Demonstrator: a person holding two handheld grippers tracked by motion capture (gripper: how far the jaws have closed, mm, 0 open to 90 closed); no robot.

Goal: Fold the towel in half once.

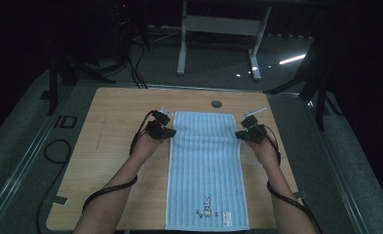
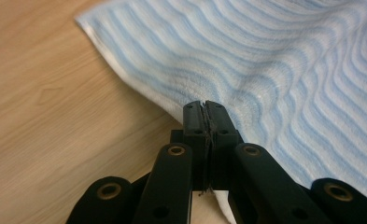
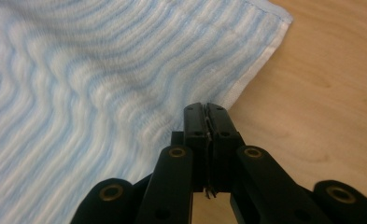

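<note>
Lying flat along the middle of the wooden worktop (image 1: 106,146), a pale blue striped towel (image 1: 206,165) ran lengthwise from the near edge toward the far side, its white hem showing along both long sides. Near its closest end sat a small printed rabbit (image 1: 207,206) with tiny dark marks beside it and a small white label (image 1: 226,215); any writing there was too small to read.

At the towel's left edge, close to the far corner, the left gripper (image 1: 165,130) had its jaws clenched on the hem; in the left gripper view the two black jaws were pressed together with the white border of the towel (image 2: 274,79) pinched between them, and the cloth rippled slightly around the grip. At the matching spot on the right edge, the right gripper (image 1: 243,133) was likewise clamped on the hem, and the right gripper view showed the towel (image 3: 102,84) bunched in soft waves ahead of the closed jaws, its far corner just beyond.

Both forearms reached in from the near side, a black cable trailing from each gripper. A round grommet hole (image 1: 216,104) lay in the worktop just beyond the towel's far end. On the floor past the worktop stood a white metal frame (image 1: 218,34).
</note>
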